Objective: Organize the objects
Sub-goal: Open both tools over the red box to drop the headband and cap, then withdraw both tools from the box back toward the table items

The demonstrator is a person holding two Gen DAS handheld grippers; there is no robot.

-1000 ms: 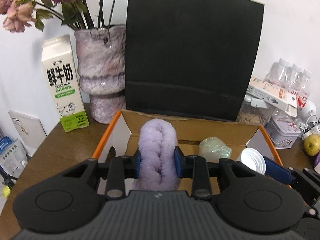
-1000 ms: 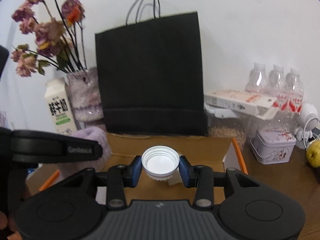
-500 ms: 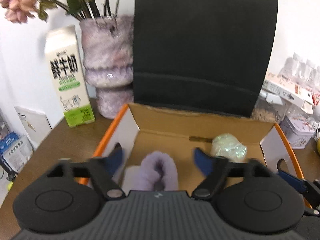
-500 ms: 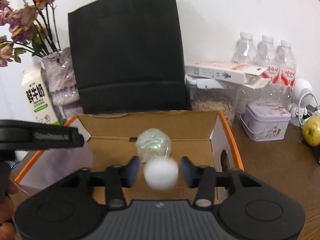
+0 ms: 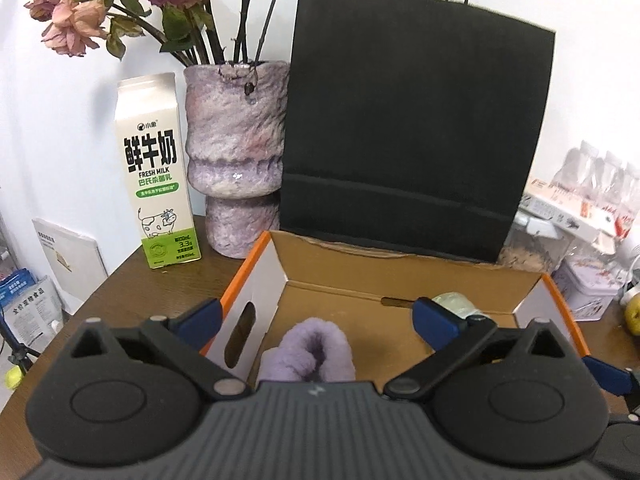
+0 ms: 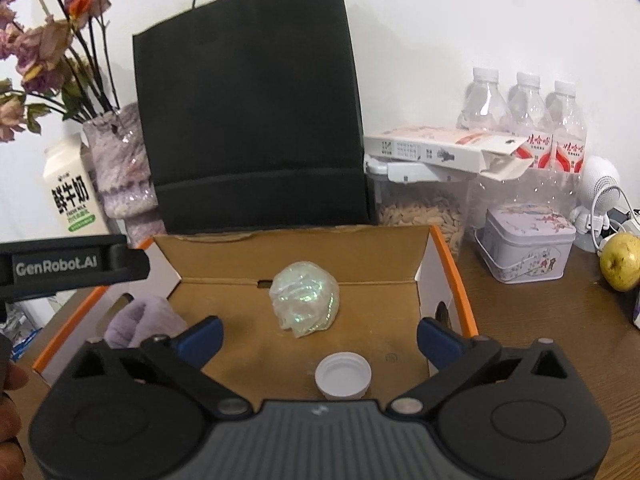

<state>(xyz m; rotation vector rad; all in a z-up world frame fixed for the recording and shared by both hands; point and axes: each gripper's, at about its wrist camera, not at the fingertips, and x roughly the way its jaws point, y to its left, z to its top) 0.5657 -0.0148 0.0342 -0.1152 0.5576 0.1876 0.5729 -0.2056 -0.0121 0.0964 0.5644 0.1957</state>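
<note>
Inside cardboard box (image 6: 424, 276), purple fuzzy item (image 5: 308, 350), iridescent ball (image 6: 306, 304), white cap (image 6: 343, 375)

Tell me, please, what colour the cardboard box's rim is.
Orange, on the cardboard box; clearest in the right wrist view.

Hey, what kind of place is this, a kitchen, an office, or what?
Probably a home, on a cluttered wooden table: a milk carton, a vase of dried flowers and water bottles against a white wall.

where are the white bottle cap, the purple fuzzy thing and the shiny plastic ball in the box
white bottle cap (image 6: 343, 376), right wrist view, on its open inner face
purple fuzzy scrunchie (image 5: 310, 350), left wrist view, on its upper fold
crumpled iridescent plastic ball (image 6: 306, 298), right wrist view, on its front middle
</note>
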